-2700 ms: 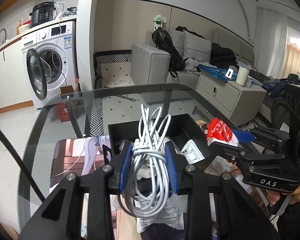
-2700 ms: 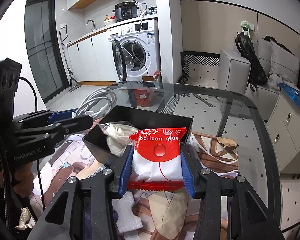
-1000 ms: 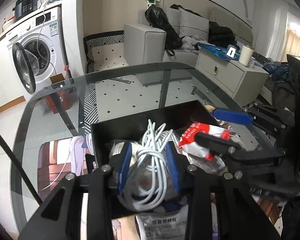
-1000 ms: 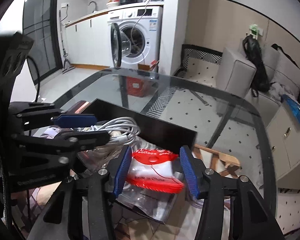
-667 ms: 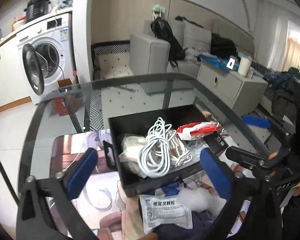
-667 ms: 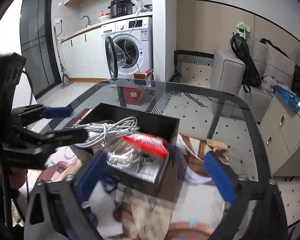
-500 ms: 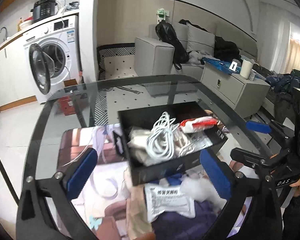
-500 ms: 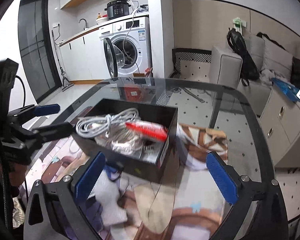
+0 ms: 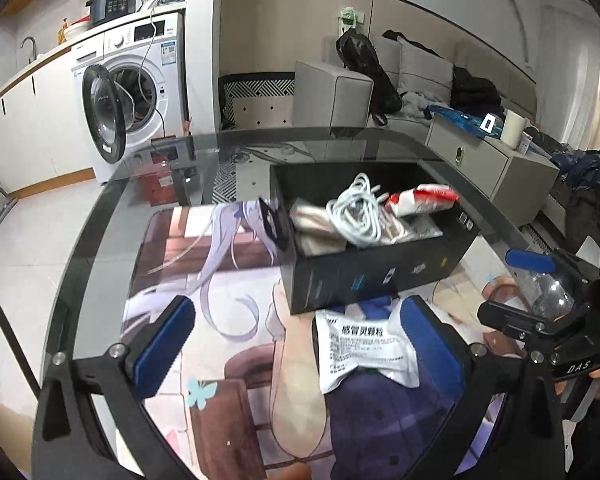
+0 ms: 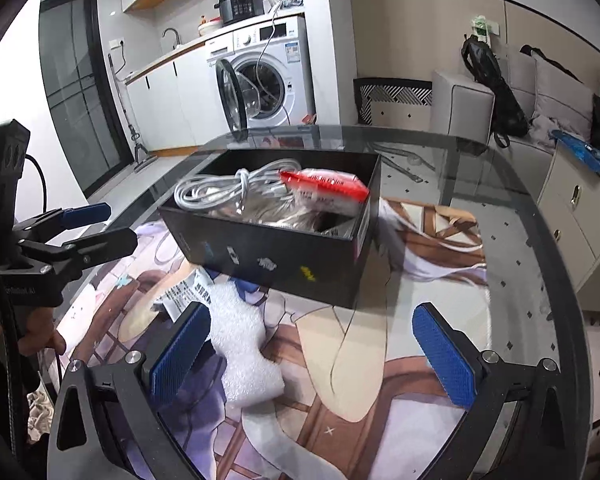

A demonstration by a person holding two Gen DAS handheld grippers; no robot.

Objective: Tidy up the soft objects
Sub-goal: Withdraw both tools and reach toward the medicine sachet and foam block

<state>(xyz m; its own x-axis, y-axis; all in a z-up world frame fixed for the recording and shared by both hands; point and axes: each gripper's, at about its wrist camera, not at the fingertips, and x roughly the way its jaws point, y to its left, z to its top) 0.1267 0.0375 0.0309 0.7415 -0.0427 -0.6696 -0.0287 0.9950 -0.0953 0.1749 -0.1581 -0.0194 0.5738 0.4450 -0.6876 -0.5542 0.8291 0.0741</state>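
A black box [image 9: 380, 272] [image 10: 268, 256] stands on the printed mat. In it lie a white cable bundle [image 9: 356, 216] [image 10: 224, 192], a red and white packet [image 9: 420, 196] [image 10: 328, 188] and clear bags. My left gripper [image 9: 300, 340] is open and empty, pulled back in front of the box, above a white sachet [image 9: 364, 344]. My right gripper [image 10: 312, 344] is open and empty, back from the box, above a white foam piece [image 10: 244, 348]. The sachet [image 10: 188, 292] also shows in the right wrist view.
The glass table edge [image 9: 80, 256] curves round the mat. The right gripper shows at the right of the left wrist view [image 9: 540, 292]; the left gripper shows at the left of the right wrist view [image 10: 80, 232]. A washing machine [image 9: 132, 96] and sofa stand beyond.
Both grippers opened, leaving the cable bundle and the red packet in the box, then drew back and away from it.
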